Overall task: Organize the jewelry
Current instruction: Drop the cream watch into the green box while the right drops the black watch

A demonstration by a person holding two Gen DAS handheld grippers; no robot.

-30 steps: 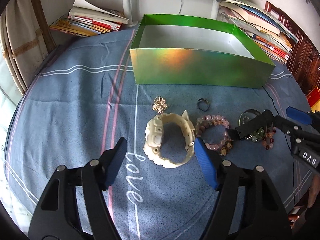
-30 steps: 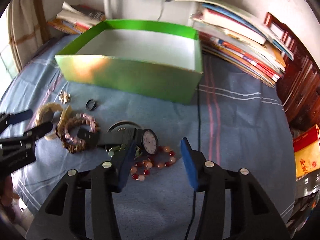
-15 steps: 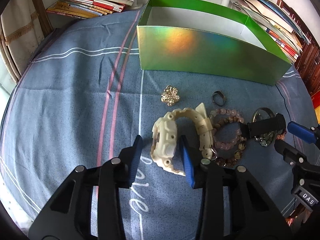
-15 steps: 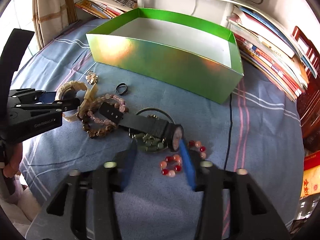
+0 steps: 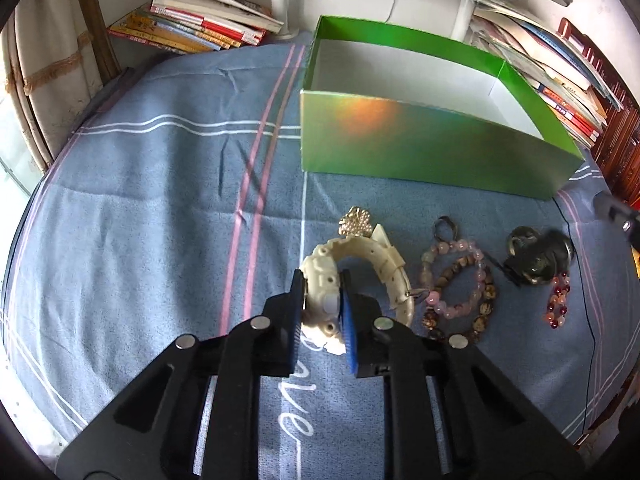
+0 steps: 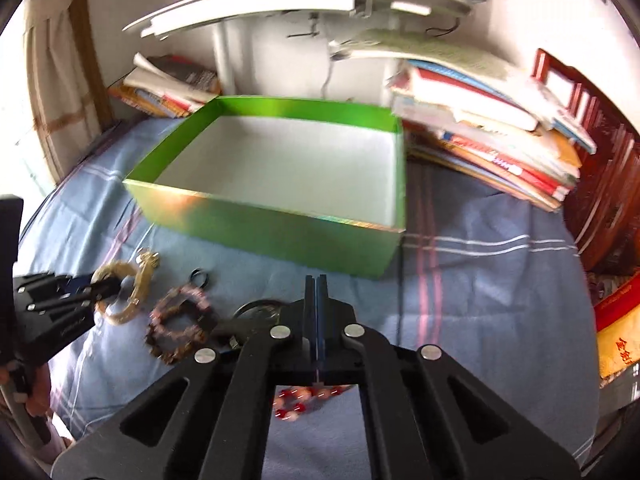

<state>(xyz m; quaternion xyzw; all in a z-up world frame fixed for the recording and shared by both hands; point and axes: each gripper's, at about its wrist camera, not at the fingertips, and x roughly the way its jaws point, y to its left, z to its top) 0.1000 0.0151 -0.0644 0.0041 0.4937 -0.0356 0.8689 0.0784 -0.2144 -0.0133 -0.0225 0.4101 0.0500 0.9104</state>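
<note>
Jewelry on blue cloth (image 5: 160, 208) before empty green box (image 5: 420, 152). Left gripper (image 5: 322, 308) jaws just closed, now clamping white watch (image 5: 320, 280). Right gripper (image 6: 316, 300) jaws just closed flat together; black watch (image 5: 538, 258) looks missed.

book stacks (image 5: 200, 26) (image 6: 492, 136) behind blue striped cloth (image 5: 160, 200).

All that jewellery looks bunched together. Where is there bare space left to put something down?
The green box shows only its bare white floor. The blue striped cloth is clear left of the cream plastic watch, and also between the box and the book stack. It is crowded in the row from the watch through the pink bead bracelet to the black watch.
</note>
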